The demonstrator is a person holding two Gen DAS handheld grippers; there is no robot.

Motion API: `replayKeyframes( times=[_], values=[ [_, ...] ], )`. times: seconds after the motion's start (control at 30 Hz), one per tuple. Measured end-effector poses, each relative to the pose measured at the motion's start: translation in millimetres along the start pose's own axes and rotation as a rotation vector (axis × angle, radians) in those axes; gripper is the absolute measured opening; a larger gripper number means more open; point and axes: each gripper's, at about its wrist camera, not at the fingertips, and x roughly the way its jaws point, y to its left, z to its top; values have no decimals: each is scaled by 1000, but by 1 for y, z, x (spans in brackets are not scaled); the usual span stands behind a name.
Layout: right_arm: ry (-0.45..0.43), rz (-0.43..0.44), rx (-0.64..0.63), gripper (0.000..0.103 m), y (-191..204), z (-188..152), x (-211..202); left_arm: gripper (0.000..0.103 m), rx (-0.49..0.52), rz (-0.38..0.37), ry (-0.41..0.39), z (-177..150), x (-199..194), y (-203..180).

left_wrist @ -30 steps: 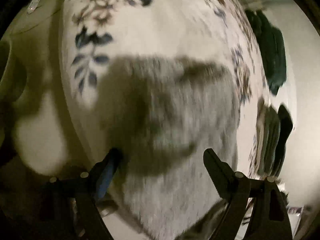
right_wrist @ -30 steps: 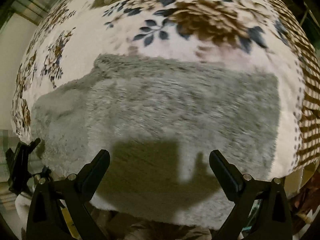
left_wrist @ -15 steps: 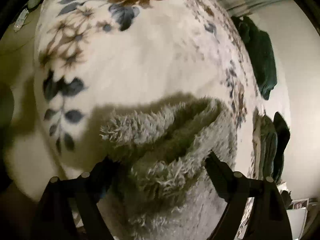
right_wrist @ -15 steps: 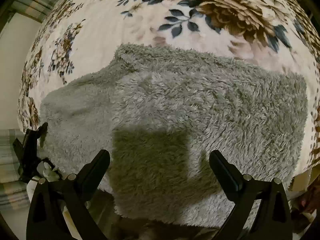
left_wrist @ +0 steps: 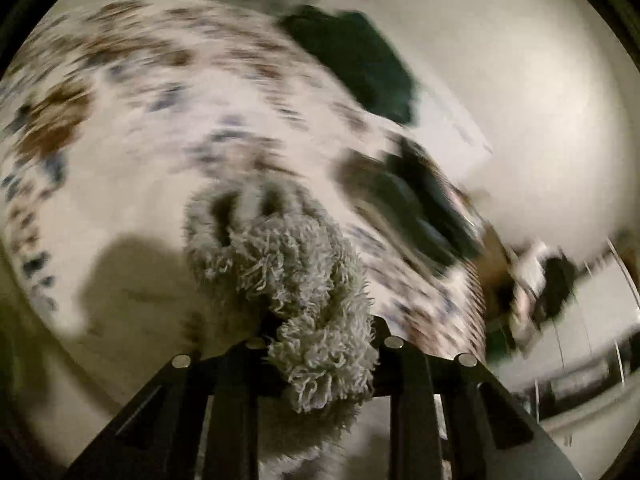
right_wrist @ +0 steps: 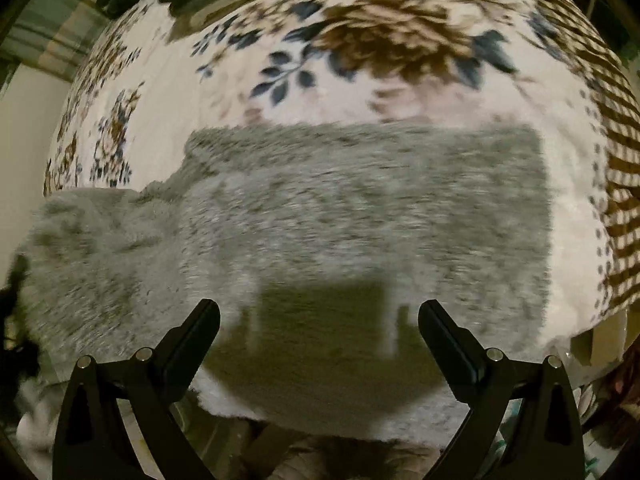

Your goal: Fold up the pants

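Left tool (left_wrist: 320, 344): jaws closing, with a bunched edge of the grey, shaggy fleece pants (left_wrist: 304, 280) between them. The fabric fills the gap and spills over the tool's front, so I read this as a grip taking hold; the fingertips themselves are buried in pile. In the left wrist view the gathered cloth stands up from the bed and trails away from the tool toward the middle of the floral bedspread, white with brown and navy flowers (left_wrist: 168, 128). That view is heavily smeared.

Right tool (right_wrist: 320, 340): jaws wide apart, nothing between them, pointing steeply down over the pants (right_wrist: 320, 220). Its shadow falls on the fleece just ahead of the fingertips; whether the tips touch the cloth I cannot tell.

Key relation: in the right wrist view the pants lie spread as a long grey band on the bedspread (right_wrist: 280, 92), long axis running across the picture, left to right. The right end is a straight, square edge; the left end is wider and less even and runs off toward the frame's edge. The near long edge sits directly under the right tool, so that tool is the nearer to the flat body of the garment; the left one has only an end or edge.

Look of the pants: thick, soft, high pile, one flat layer visible, no crisp fold yet.

Judgement: a fold is just starting from the left-held edge.

Dark green clothes (left_wrist: 360, 72) lie at the bed's far side, well apart.
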Motion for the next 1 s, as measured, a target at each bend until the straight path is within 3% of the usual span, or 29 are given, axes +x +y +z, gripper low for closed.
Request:
replayKeyframes(
  times=[0.2,0.33,0.4,0.47,0.5,0.53,0.57,0.6,0.8,1.0],
  values=[
    [-51,0,72,101,-54,-7,-36,20,168,-147,215,-65,37,-119],
    [-77,-16,134,101,-98,-20,-54,20,258,-141,388,-125,89,-160],
    [-76,-27,172,101,-122,-27,-59,23,256,-120,482,-145,115,-164],
    [-69,-23,211,101,-144,-32,-61,35,251,-60,594,-162,140,-162],
    [-67,-9,234,101,-154,-35,-62,48,245,-48,617,-166,145,-160],
    [-71,15,258,101,-163,-37,-63,70,242,-32,634,-169,147,-159],
    [-74,33,272,101,-169,-38,-63,80,241,-24,653,-170,147,-158],
    [-77,58,290,101,-174,-40,-63,88,241,-21,656,-169,144,-158],
    [-88,224,301,101,-167,-33,-63,89,270,29,603,-143,98,-159],
    [-58,347,164,101,-114,-9,-42,89,274,252,462,-101,67,-114]
  ],
)
